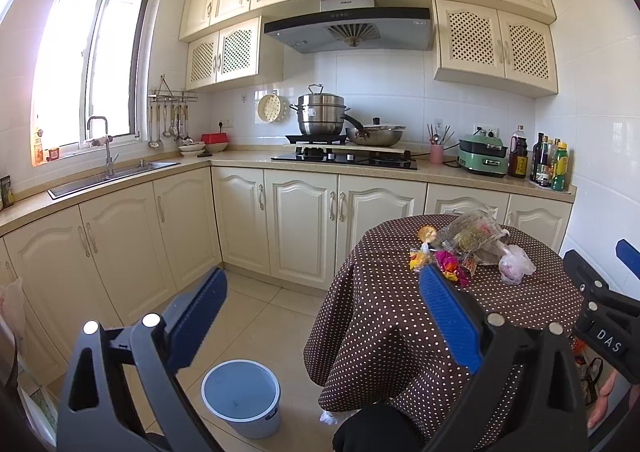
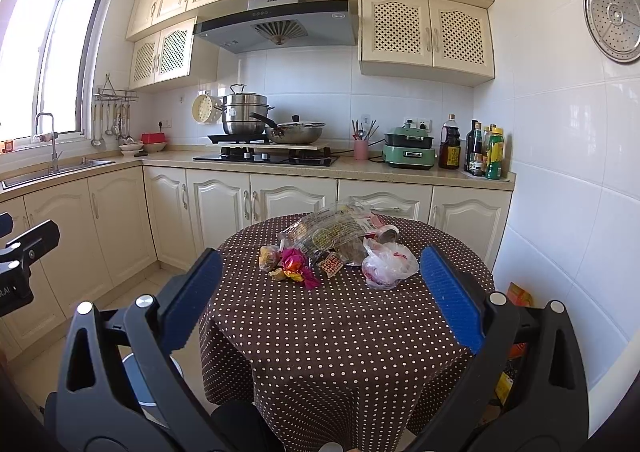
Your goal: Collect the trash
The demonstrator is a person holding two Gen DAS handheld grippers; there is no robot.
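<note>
Crinkled plastic and foil litter sits in a loose heap at the far middle of a small round bench (image 2: 344, 332) draped in a brown cloth with white polka dots. At the back lies one large clear printed bag (image 2: 332, 230), crumpled and shiny, with one metal can (image 2: 387, 233) on its side just beside it. In front are one knotted translucent white bag (image 2: 388, 262), one magenta foil wrapper (image 2: 296, 266), one yellow wrapper (image 2: 269, 256) and one small red-and-white packet (image 2: 332, 263), all touching or nearly so. On the tiled floor to the left of the bench stands one round pale-blue bin (image 1: 241, 394), smooth plastic, with no lid on it. Both tools hang short of the heap: the right tool (image 2: 320, 292) has its ribbed blue pads spread wide with nothing between them, and the left tool (image 1: 320, 312) is likewise spread and holds nothing.
</note>
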